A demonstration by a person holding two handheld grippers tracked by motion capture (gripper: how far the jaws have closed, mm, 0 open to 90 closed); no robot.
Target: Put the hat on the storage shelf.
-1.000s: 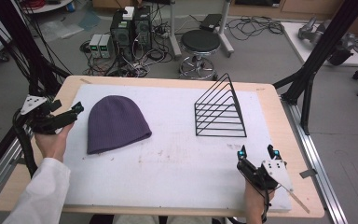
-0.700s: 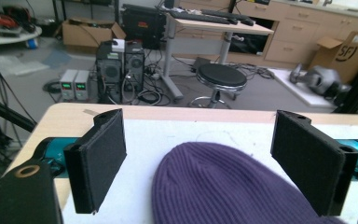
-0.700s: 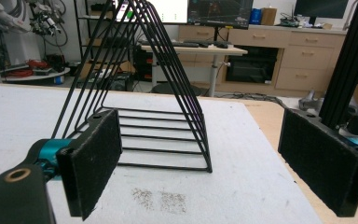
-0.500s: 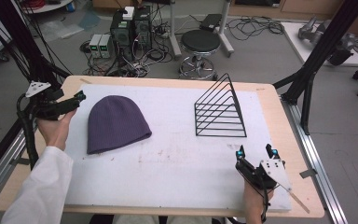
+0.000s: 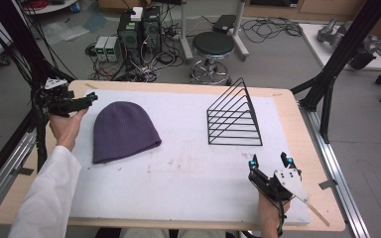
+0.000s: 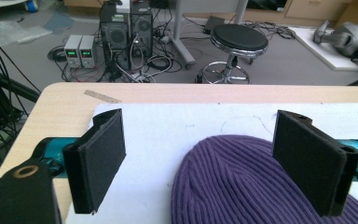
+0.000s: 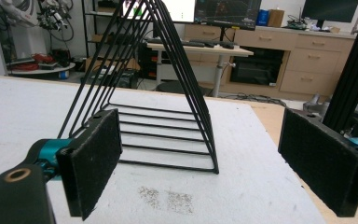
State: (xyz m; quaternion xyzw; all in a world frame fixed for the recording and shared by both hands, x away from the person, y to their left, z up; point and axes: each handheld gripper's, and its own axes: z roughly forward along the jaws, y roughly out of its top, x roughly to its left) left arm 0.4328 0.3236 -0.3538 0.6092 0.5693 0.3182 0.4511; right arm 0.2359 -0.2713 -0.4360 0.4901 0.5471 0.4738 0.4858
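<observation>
At table's left: purple hat (image 5: 124, 130), flat on the mat, beside your left gripper (image 5: 85, 99), jaws spread. Lower onto its near edge; pinch one fold only. Right gripper (image 5: 270, 162), jaws spread, idles near the rack (image 5: 234, 117).

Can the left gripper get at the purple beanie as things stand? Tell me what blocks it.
Probably yes. The left gripper is open beside the purple beanie, its jaws already framing the hat's crown, and nothing lies between them on the white mat.
</observation>
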